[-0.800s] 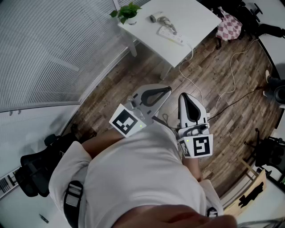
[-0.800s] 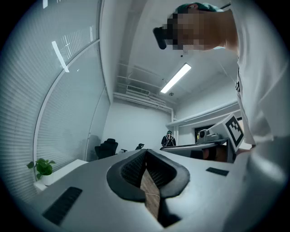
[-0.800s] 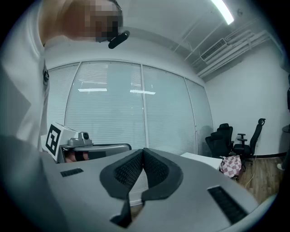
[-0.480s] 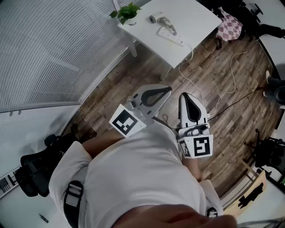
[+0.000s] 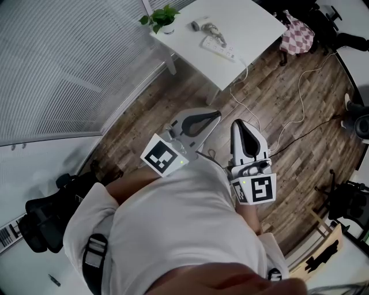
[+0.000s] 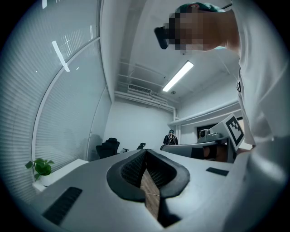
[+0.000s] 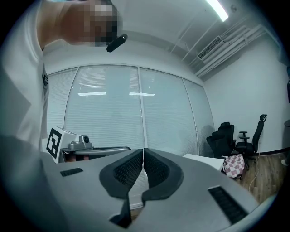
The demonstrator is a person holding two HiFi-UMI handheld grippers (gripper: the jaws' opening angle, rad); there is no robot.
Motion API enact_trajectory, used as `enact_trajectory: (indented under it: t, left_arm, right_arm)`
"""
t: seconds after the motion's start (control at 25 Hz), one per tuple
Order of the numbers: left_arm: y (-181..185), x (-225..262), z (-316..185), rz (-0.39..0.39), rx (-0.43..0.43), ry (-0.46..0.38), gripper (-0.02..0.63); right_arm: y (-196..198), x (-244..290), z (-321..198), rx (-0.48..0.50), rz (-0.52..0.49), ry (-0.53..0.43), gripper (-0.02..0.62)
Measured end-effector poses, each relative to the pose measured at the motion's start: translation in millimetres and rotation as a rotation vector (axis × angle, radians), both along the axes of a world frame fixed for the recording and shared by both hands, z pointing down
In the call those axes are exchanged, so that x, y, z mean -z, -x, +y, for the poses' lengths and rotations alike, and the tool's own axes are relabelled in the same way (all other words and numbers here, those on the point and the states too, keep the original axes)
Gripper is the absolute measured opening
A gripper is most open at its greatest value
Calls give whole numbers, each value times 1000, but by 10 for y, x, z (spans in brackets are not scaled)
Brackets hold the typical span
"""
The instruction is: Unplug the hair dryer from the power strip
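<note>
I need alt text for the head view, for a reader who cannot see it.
From above, a person in a white shirt holds the left gripper and the right gripper, both shut and empty, over a wooden floor. Farther off, a white table carries a power strip, a hair dryer and a potted plant.

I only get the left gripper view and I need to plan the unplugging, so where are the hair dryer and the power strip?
Observer: In the head view, the power strip lies on the white table, with the hair dryer just beyond it.
Operator: Is either gripper near them?
Observer: No. The left gripper and right gripper are over the floor, well short of the table.
Operator: Is the right one open?
Observer: No, its fingers are shut, with nothing between them.
</note>
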State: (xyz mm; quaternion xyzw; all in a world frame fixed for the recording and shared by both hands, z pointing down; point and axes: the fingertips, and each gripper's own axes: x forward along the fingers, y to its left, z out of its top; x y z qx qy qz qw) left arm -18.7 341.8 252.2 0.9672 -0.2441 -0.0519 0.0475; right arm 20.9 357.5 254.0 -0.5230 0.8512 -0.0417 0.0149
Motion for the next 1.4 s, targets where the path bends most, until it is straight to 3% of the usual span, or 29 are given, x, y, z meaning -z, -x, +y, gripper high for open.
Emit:
enact_trajectory:
  t: [0.76,1.4]
  left_arm:
    - [-175,-145,-267,-24,18,38,29]
    - [-154,-133,-1257,-3,-1,37,29]
  right_arm:
    - [-221,-121,-295,12,-27,36,34]
    - [-191,-92,-1285,-3,2,35,34]
